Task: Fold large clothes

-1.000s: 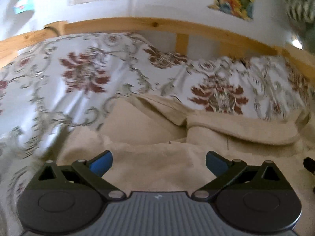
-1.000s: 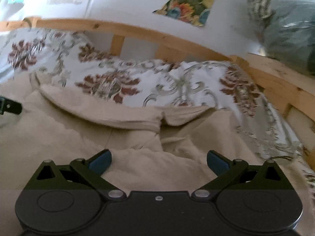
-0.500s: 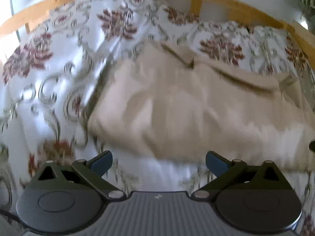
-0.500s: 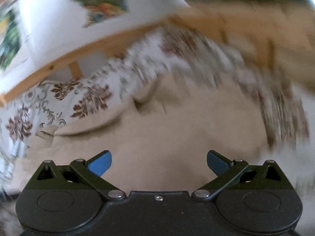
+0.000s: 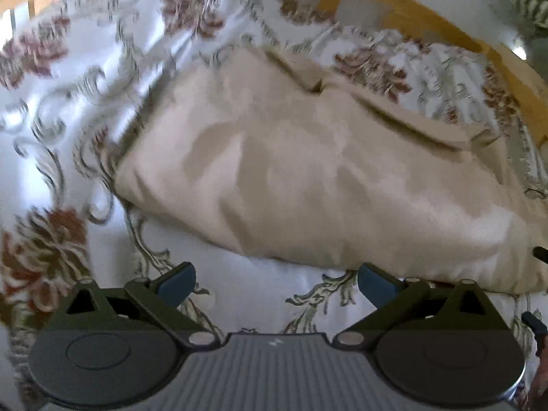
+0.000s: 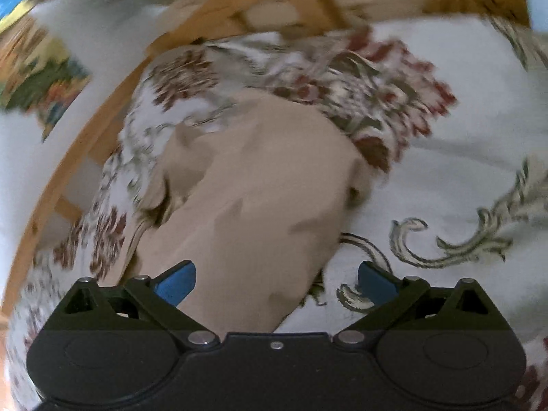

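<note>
The bed (image 5: 239,294) carries the folded beige garment (image 5: 308,178) at my 12 o'clock, beyond my left gripper (image 5: 275,282) and right gripper (image 6: 275,282), jaws wide apart and empty; a shallow pinch may take one layer and undo the fold.

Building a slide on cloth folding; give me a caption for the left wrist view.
Open left gripper over the floral bedspread, facing a folded beige garment.
</note>
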A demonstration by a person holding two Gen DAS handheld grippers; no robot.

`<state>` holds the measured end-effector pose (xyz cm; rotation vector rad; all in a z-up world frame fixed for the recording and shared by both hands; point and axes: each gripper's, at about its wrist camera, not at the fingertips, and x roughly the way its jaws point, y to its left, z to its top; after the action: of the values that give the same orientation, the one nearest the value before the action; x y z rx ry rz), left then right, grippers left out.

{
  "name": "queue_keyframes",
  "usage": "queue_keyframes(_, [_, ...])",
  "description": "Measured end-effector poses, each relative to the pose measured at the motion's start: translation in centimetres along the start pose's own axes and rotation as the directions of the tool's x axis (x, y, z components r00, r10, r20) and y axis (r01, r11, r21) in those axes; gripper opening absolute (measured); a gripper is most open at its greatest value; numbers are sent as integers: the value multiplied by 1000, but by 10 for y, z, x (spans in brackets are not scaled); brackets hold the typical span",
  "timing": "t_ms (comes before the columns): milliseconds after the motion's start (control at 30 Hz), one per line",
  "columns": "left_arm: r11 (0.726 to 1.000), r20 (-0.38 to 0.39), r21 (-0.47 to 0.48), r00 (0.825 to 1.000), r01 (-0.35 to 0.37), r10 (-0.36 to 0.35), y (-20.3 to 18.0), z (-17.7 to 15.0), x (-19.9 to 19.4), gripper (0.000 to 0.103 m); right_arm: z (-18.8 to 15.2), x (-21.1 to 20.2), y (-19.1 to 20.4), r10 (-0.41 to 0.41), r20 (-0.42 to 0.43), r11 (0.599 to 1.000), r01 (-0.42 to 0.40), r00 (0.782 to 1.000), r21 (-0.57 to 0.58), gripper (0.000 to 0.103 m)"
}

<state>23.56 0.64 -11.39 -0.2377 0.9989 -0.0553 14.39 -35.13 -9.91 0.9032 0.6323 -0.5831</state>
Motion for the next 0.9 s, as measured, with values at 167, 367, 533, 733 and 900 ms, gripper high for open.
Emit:
queue_keyframes(167, [994, -20, -111, 1000, 13, -15, 15, -1, 18, 103, -1, 4, -5, 8, 30, 999, -10, 1000, 48, 102])
queue_keyframes(367, [949, 107, -311, 994, 47, -14, 47, 8, 13, 103, 10, 10, -7, 34, 103, 997, -42, 994, 69, 101])
queue_keyframes(533, [901, 95, -427, 994, 81, -44, 74, 15, 28, 103, 19, 22, 1, 68, 141, 997, -73, 988, 27, 92])
queue_keyframes(733, [900, 127, -435, 991, 25, 34, 82, 19, 21, 60, 22, 25, -11, 6, 127, 997, -16, 992, 81, 54])
queue_keyframes(900, [848, 190, -518, 982, 112, -13, 103, 15, 15, 7, 18, 16, -10, -6, 144, 999, -1, 990, 46, 18])
